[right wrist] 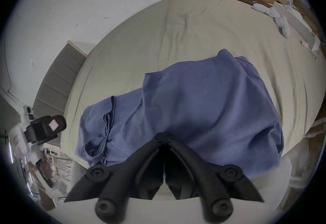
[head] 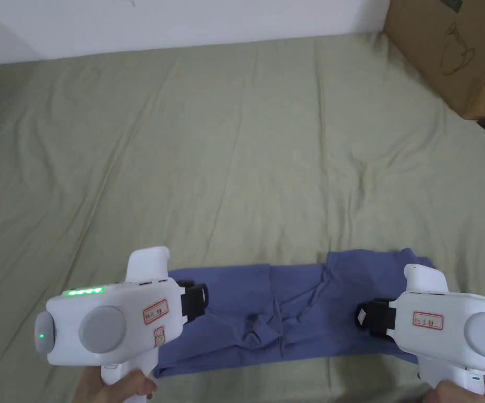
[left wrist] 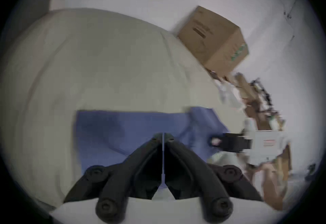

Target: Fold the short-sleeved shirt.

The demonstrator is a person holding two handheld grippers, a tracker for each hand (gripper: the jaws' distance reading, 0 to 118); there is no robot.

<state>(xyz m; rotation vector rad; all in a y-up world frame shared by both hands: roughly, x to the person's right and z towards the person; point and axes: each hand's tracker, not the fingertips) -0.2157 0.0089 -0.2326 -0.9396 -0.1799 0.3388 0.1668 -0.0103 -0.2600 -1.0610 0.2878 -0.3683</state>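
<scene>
Your left gripper (left wrist: 163, 137) has its jaws pressed together with only a hairline slit between them and no cloth caught there; your right gripper (right wrist: 163, 137) shows its jaws closed tip to tip as well, also with nothing between them. Both hover just over the short-sleeved shirt (head: 288, 309), one at each end of it, pointing inward toward each other. The shirt lies on the bed (head: 236, 157), near the edge closest to you, already gathered into a long narrow band running left to right. That suggests the lengthwise folds are done, though the work looks rough: creases and a bunched knot of fabric sit near the middle, and the right end rises in a looser flap. What seems left is to smooth that middle and bring one end over the other to finish a compact packet. As for edges, the band's near hem sits close to the bed's front edge, so pull toward yourself with care or the cloth may slide off. Beyond the shirt the sheet is wrinkled but open, giving ample room to shift it farther in. A cardboard box (head: 446, 52) stands at the far right corner, well apart from your working area.
</scene>
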